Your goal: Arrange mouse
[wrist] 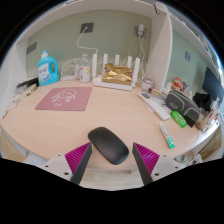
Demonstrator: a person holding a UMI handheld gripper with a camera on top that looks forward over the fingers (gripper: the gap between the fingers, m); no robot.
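A black mouse (108,144) lies on the desk (60,125) between the open gripper's (112,157) pink pads (76,156), untouched. A pink mat (64,97) lies beyond.

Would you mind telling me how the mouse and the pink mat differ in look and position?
The mouse is dark, rounded and raised; the mat is pink, flat and rectangular with a pale print. The mouse lies just ahead of the open gripper, partly between its fingers, while the mat lies farther back, near the blue bottle. The mouse's footprint looks smaller than the mat's. Both rest on the same table, apart from each other.
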